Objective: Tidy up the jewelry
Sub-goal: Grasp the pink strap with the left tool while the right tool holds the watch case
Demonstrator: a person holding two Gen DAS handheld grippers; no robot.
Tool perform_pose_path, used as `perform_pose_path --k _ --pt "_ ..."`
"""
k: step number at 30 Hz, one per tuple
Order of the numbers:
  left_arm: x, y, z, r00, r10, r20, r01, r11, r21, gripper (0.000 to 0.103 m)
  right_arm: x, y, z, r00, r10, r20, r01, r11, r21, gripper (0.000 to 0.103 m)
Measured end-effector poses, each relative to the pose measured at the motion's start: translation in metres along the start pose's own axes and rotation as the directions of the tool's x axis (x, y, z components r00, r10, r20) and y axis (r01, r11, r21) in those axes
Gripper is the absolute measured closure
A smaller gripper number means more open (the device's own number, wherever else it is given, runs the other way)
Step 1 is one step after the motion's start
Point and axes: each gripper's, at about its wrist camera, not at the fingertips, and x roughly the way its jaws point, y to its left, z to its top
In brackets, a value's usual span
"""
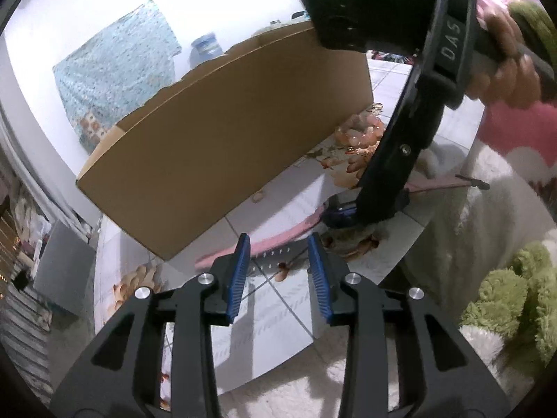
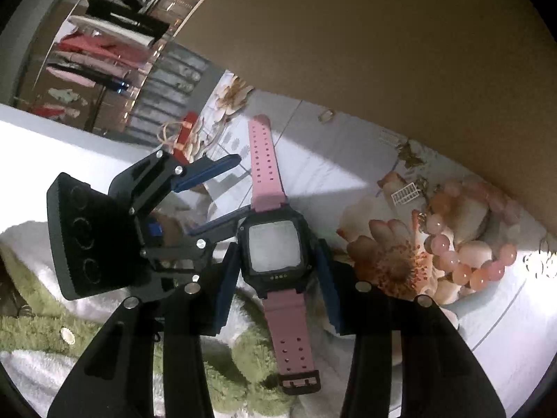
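Right gripper (image 2: 278,264) clamped black case of pink-strapped watch (image 2: 273,247) above floral table (image 2: 504,320), beside cardboard box (image 2: 383,52); left gripper (image 1: 278,261) hovered with fingers spread, holding nothing, near strap end; pink bead bracelet (image 2: 466,244) lay nearby.

right gripper (image 2: 278,264) at 6 o'clock, pads on both sides of watch (image 2: 274,249) | left gripper (image 2: 228,193) at 9 o'clock, jaws apart | bracelet (image 2: 470,244) at 3 o'clock | box (image 2: 383,52) at 12 o'clock

Cardboard box (image 2: 383,52) top cut off
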Motion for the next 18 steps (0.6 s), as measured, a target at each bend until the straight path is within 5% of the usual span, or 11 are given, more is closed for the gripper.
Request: perform_pose_path --k 5,9,18 --pt "0.006 -0.003 0.003 1.0 -0.022 -0.002 0.022 1.0 0.019 0.071 0.007 0.004 0.002 1.0 0.015 -0.022 -0.015 1.0 -0.014 0.06" --pt "0.01 -0.004 0.005 0.999 -0.042 -0.007 0.042 0.999 0.016 0.091 0.007 0.007 0.001 1.0 0.004 -0.007 -0.005 1.0 -0.014 0.06" --pt "0.011 0.007 0.003 0.992 -0.126 -0.026 0.123 0.988 -0.089 0.096 -0.006 0.034 -0.022 0.971 -0.216 0.107 0.222 0.973 -0.055 0.058"
